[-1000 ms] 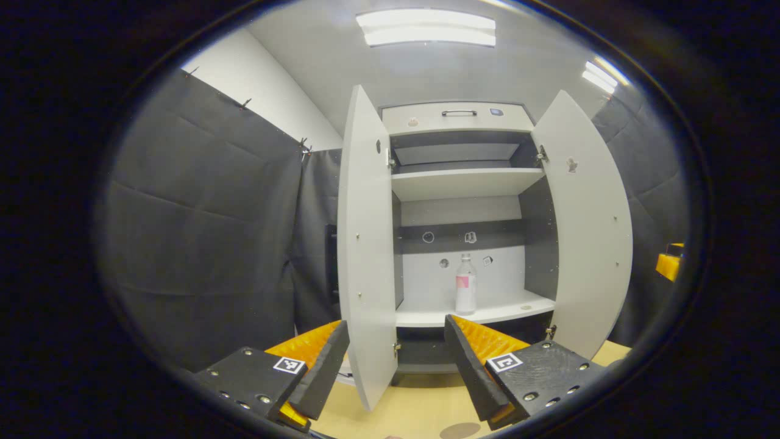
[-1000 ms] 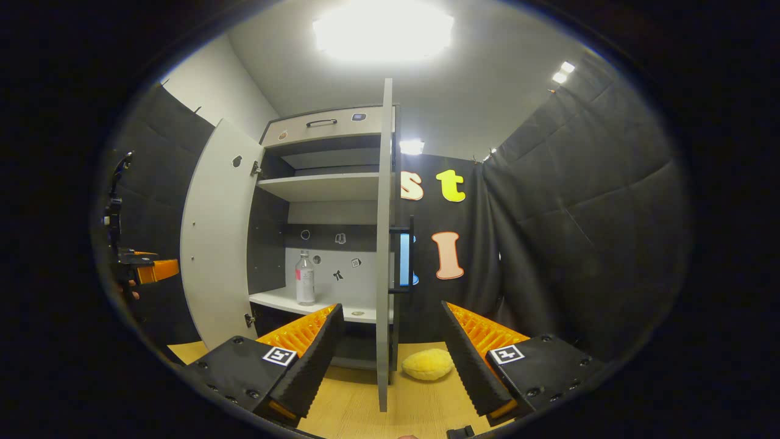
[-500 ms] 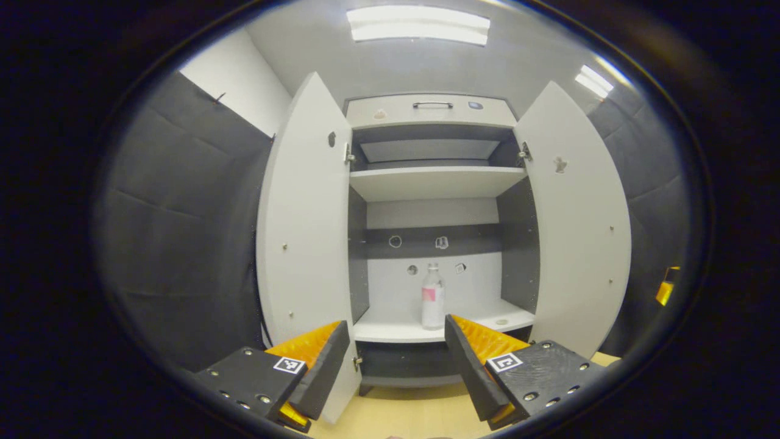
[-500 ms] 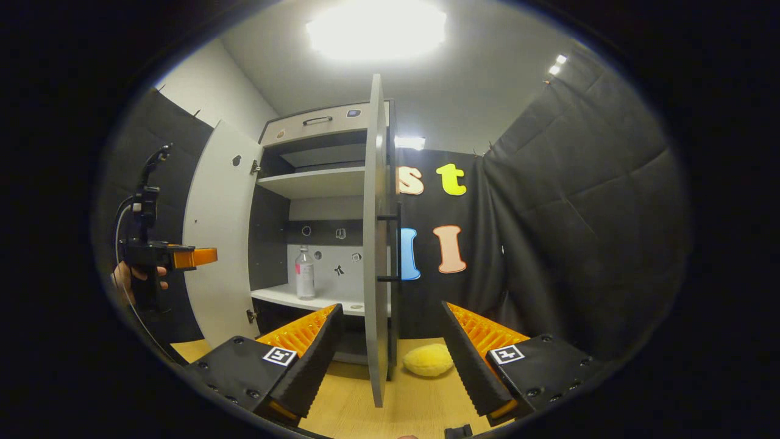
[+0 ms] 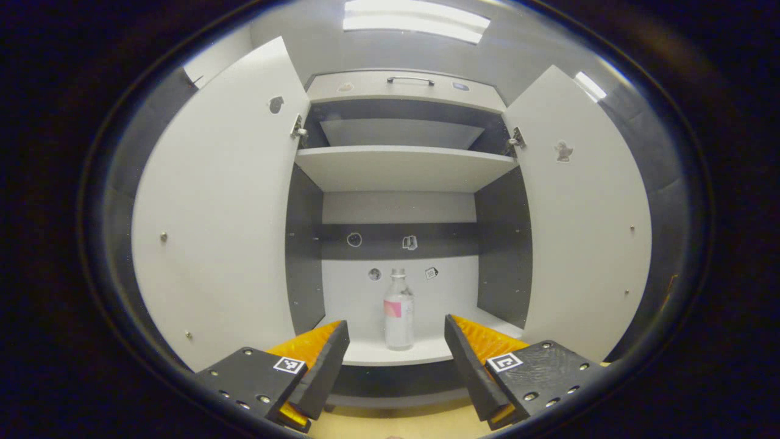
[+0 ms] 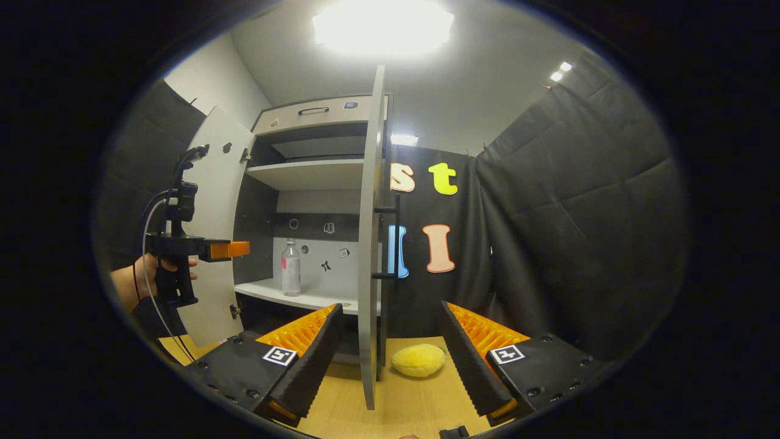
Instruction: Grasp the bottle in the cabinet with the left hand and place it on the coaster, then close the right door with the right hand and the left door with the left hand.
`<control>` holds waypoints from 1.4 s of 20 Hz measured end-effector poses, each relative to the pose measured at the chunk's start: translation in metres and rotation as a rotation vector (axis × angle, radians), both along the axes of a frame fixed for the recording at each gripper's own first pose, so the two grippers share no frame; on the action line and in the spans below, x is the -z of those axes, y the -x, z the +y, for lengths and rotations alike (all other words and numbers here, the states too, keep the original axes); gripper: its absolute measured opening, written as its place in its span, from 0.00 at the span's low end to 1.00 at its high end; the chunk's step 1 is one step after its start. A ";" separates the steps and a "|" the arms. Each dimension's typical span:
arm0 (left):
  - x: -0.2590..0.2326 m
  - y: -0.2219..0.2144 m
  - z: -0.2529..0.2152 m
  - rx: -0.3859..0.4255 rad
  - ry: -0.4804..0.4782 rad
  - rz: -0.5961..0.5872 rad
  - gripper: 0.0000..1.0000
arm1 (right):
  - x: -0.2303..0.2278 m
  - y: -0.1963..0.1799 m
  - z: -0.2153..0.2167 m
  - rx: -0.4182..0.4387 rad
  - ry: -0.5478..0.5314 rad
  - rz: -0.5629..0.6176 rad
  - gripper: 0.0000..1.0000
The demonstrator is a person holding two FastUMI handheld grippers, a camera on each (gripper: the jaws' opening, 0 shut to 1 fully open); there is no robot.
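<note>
A clear bottle [image 5: 398,317] with a pink label stands upright on the cabinet's lower shelf [image 5: 390,352]. My left gripper [image 5: 396,332] is open, in front of the shelf, with the bottle seen between its fingers but still farther back. In the right gripper view the bottle [image 6: 290,267] stands on the same shelf, and the left gripper [image 6: 228,249] reaches toward it, held by a hand [image 6: 143,274]. My right gripper [image 6: 390,326] is open and empty, facing the edge of the open right door [image 6: 368,244]. Both doors, the left door [image 5: 219,207] too, stand wide open.
A yellow sponge-like lump [image 6: 418,360] lies on the wooden tabletop [image 6: 390,414] beside the right door. The upper shelf [image 5: 402,167] is bare, and a drawer with a handle [image 5: 410,80] sits on top. Black padded cloth walls [image 6: 579,225] close in the booth.
My left gripper has moved forward and swung toward the cabinet opening, so the bottle now sits centred between its fingers. The right gripper has shifted slightly; the left gripper has advanced in its view.
</note>
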State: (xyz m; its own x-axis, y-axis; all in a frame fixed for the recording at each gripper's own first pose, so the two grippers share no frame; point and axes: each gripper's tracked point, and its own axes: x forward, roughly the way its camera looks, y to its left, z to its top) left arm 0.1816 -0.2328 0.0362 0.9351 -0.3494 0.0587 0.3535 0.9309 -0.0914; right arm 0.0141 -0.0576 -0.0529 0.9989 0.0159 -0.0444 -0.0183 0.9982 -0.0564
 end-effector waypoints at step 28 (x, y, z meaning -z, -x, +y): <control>0.097 -0.208 -0.083 0.117 -0.019 0.110 0.92 | 0.027 -0.017 0.011 0.262 0.085 0.072 0.99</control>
State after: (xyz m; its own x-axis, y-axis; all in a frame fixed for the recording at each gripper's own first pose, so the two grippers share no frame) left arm 0.3896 -0.3154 -0.0612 0.8884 -0.4564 -0.0495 0.4485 0.8859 -0.1188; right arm 0.0309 -0.0468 -0.0797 0.9627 -0.2495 -0.1050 0.2330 0.9611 -0.1483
